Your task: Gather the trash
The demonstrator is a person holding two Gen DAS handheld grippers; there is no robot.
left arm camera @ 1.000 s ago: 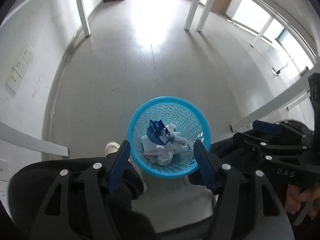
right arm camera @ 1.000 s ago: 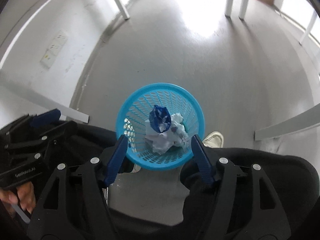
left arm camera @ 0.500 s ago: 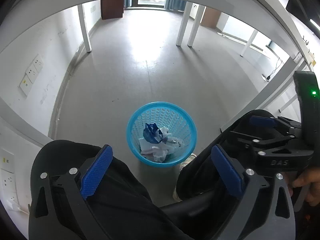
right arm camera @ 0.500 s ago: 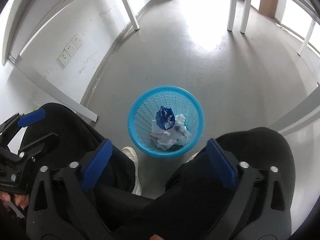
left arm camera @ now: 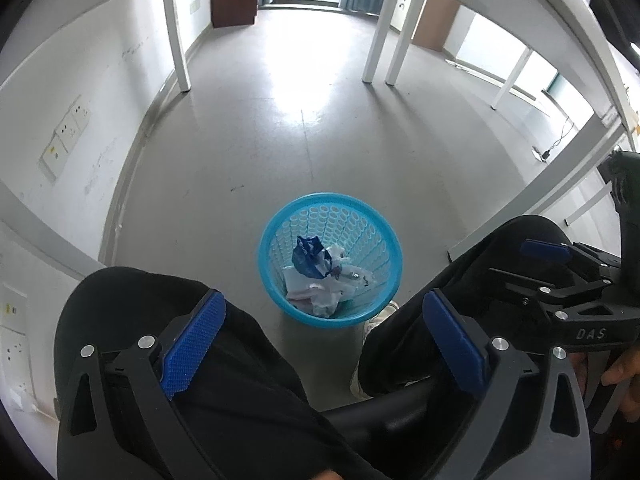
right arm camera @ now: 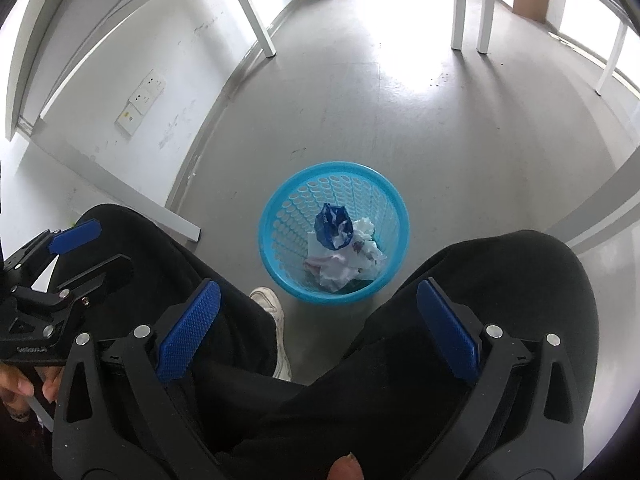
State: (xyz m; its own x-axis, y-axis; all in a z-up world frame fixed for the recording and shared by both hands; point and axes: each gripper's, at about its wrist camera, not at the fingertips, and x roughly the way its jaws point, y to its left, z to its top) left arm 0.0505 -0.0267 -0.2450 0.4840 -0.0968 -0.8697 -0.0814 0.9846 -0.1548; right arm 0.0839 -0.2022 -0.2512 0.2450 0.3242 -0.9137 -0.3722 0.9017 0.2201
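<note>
The trash (left arm camera: 320, 276) is sitting in the blue basket (left arm camera: 376, 240), lower middle of the frame in both views: a crumpled blue wrapper (right arm camera: 331, 227) on top of a wad of white paper (right arm camera: 340, 268). The basket stands on the grey floor (left arm camera: 280, 140) between the person's knees, a white shoe (right arm camera: 272, 304) just beside it.

Both claws are held up above the lap, well clear of the basket. The left claw (left arm camera: 324, 340) is spread wide with nothing between its blue pads (left arm camera: 192, 344). Same for the right claw (right arm camera: 320, 328): wide open, empty.

My read is that the drop step is done, since the stuff lies inside and neither claw grips anything. No loose trash shows on the floor in these views, so either the job is basically finished or the next piece is somewhere out of frame. If there's more, the next move would be swinging a claw toward it and lining the open pads up on either side before squeezing.
</note>
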